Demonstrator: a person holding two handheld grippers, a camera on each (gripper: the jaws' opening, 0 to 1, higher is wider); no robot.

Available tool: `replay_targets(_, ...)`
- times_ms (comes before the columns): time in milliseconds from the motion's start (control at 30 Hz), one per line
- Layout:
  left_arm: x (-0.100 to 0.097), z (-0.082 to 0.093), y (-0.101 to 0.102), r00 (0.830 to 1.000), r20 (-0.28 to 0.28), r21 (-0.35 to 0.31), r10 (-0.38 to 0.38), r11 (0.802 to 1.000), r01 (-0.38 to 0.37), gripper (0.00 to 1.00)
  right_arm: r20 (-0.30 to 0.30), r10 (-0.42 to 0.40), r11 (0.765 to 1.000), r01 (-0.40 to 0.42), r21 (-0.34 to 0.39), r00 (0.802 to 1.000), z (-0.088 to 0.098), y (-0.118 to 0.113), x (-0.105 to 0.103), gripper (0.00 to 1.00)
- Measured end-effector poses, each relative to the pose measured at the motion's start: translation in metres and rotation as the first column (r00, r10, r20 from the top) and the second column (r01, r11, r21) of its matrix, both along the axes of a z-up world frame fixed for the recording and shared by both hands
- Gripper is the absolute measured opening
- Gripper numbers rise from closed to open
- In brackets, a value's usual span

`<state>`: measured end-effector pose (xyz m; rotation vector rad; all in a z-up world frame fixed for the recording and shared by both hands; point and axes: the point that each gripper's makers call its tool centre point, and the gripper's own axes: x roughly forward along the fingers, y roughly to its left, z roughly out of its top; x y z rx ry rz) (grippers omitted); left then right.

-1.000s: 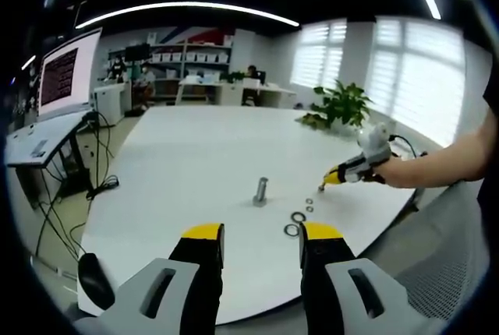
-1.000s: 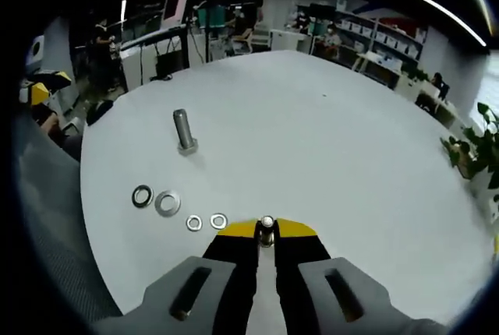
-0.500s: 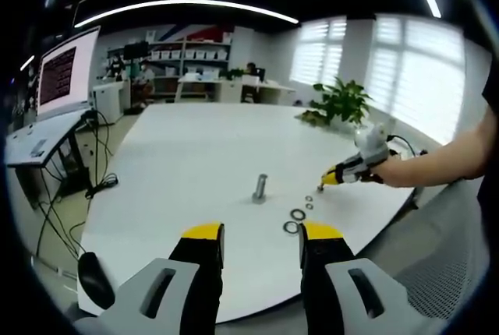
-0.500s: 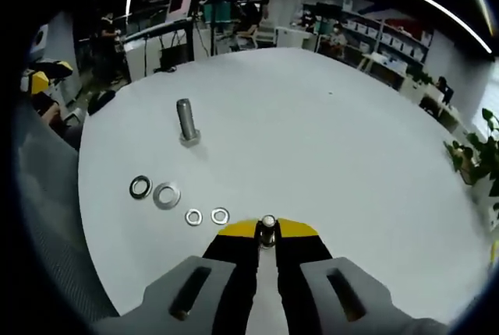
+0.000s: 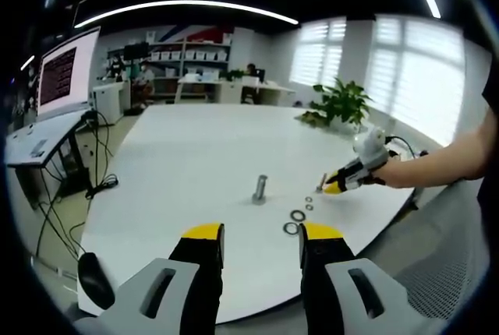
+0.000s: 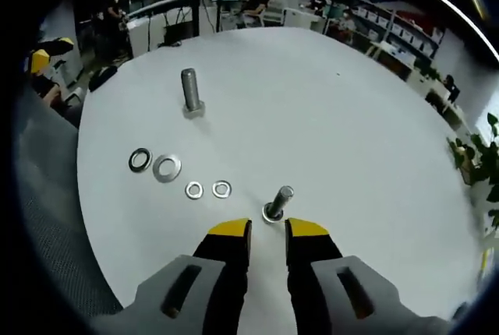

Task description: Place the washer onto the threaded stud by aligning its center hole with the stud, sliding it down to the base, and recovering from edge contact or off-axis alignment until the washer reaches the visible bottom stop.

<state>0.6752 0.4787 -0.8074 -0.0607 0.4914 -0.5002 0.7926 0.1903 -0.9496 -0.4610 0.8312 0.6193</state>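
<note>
Standing on the white surface just ahead of the right tool, narrowly parted and empty: small stud. Lying left of it, four washers. Left tool parted, empty.

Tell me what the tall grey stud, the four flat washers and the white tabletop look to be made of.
Tall grey stud: likely steel, dull metallic sheen. Four flat washers: probably plated metal, silvery with glinting rims, one darker. White tabletop: smooth matt surface, perhaps laminate; the material underneath cannot be told.
</note>
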Motion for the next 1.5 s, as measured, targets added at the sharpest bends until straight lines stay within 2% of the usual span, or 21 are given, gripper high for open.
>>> replay_targets(300,0.0,0.0,0.0,1.0,0.001,0.001,-0.002,1.0,0.002,0.36,-0.057,0.039,0.997,-0.035,0.064,0.998,0.003,0.021,-0.008,0.15)
replay_targets(433,0.0,0.0,0.0,1.0,0.001,0.0,-0.001,1.0,0.001,0.36,-0.069,0.094,0.994,-0.089,0.07,0.993,0.002,0.034,-0.014,0.15)
replay_targets(467,0.0,0.0,0.0,1.0,0.001,-0.001,0.0,1.0,0.0,0.36,-0.07,0.141,0.989,-0.137,0.052,0.988,0.001,0.037,-0.016,0.15)
replay_targets(533,0.0,0.0,-0.001,1.0,0.001,-0.001,-0.001,1.0,0.001,0.36,-0.098,0.181,0.983,-0.176,0.056,0.979,-0.001,0.044,-0.021,0.15)
replay_targets(900,-0.001,0.0,-0.002,1.0,-0.001,0.001,-0.008,1.0,0.008,0.36,-0.179,0.301,0.954,-0.296,0.052,0.937,-0.004,0.066,-0.026,0.16)
replay_targets(1233,-0.001,0.0,-0.002,1.0,0.002,0.0,-0.012,1.0,0.012,0.36,-0.22,0.319,0.947,-0.321,0.025,0.922,-0.013,0.075,-0.025,0.17)
replay_targets(1500,-0.001,0.001,-0.002,1.0,0.006,0.002,-0.012,1.0,0.012,0.36,-0.233,0.311,0.948,-0.319,0.005,0.921,-0.018,0.075,-0.025,0.17)
